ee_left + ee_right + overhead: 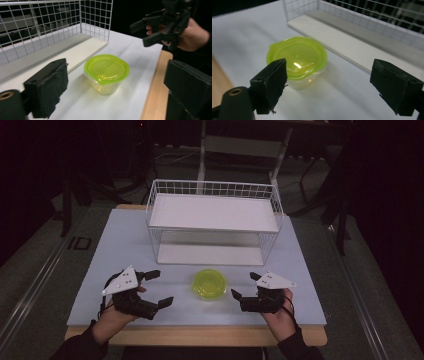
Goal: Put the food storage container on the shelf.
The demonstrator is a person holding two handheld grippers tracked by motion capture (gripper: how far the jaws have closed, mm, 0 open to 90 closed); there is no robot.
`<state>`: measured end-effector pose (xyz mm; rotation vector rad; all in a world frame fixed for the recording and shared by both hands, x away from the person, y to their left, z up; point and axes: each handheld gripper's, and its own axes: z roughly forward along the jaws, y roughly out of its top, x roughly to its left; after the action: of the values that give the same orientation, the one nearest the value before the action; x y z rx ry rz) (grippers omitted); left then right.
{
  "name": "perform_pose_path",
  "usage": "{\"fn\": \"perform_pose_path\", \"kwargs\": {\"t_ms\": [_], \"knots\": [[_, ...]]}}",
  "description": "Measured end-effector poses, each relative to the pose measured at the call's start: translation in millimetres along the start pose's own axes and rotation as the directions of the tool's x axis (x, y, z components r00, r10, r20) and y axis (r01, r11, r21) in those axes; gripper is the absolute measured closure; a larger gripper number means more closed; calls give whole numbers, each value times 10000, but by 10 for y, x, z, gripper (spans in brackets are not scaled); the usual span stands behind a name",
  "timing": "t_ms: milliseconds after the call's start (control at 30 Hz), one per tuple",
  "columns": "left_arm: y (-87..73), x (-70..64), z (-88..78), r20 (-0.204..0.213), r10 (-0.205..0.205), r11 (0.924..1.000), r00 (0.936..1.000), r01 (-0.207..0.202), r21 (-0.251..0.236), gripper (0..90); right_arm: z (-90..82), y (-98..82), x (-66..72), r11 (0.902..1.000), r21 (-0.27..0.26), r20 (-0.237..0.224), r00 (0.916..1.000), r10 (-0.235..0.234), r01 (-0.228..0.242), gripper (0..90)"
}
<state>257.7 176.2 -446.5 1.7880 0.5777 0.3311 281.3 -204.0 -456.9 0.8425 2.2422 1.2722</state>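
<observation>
Jaws of both grippers stand wide apart with nothing between them: the left gripper [159, 288] and the right gripper [245, 286] flank the container [209, 283] on the table [115, 250], clear of it. The gripper views reveal its clear, empty-looking tub under a yellow-green lid [297, 57]; from above it reads as a green disc. Behind stands a white wire rack [215, 222], shelves bare.

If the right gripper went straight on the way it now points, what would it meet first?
Most likely the lidded green container, which sits just ahead between the open right gripper jaws. Depth is unclear; it may pass slightly right of it, toward the wire shelf.
</observation>
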Motion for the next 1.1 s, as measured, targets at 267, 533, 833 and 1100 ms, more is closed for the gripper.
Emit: {"fn": "perform_pose_path", "kwargs": {"t_ms": [267, 533, 833, 1100], "knots": [[113, 73, 345, -166, 233, 9982, 9996, -223, 558, 215, 36, 48, 105, 9986, -137, -258, 9983, -518, 514, 137], [-20, 249, 649, -608, -785, 9870, 9951, 861, 1354, 292, 200, 62, 74, 9995, 38, -552, 9980, 316, -314, 144], [-155, 335, 910, -598, -1676, 9643, 9840, 1763, 1975, 364, 401, 87, 69, 9974, 276, -385, 9970, 677, -667, 262], [-267, 351, 1036, -657, -2040, 9439, 9768, 2141, 2514, 504, 548, 35, 107, 9955, 698, -286, 9974, 657, -635, 312]]}}
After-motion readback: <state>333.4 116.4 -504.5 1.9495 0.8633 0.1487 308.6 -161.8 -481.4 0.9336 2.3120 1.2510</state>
